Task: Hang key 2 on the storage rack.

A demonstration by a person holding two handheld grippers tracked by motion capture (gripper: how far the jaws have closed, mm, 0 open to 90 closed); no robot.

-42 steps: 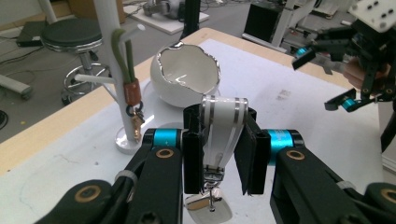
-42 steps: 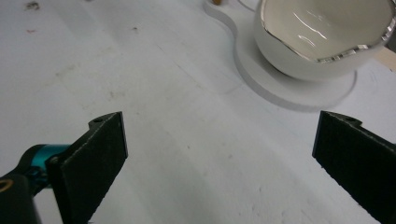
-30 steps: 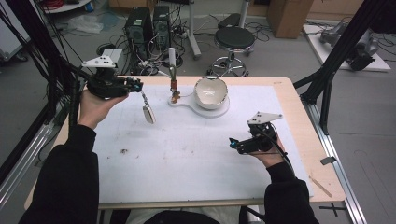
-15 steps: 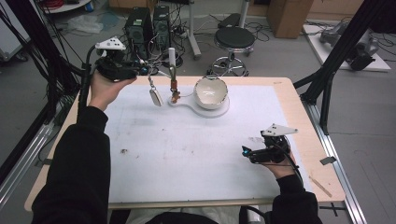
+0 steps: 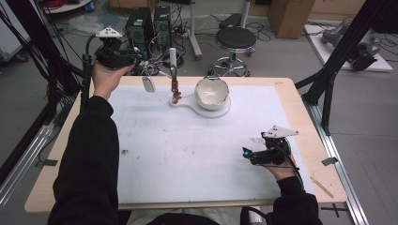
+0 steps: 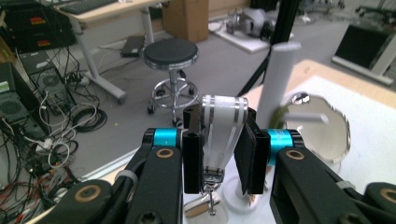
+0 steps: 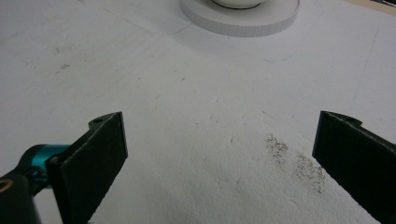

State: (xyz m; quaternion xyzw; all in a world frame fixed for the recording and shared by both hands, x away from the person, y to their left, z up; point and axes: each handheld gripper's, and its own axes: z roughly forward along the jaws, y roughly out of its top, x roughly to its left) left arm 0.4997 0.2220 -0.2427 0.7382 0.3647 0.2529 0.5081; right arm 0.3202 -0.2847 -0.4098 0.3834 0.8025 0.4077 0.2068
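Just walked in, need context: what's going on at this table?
A person holds a gripper in each hand. The left gripper is clamped on a white strap with a small tag dangling below, near a stand beside a white bowl. The right gripper rests open and empty over the white mat.

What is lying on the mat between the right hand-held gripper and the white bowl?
Nothing: bare white mat separates right hand-held gripper from bowl, high view.
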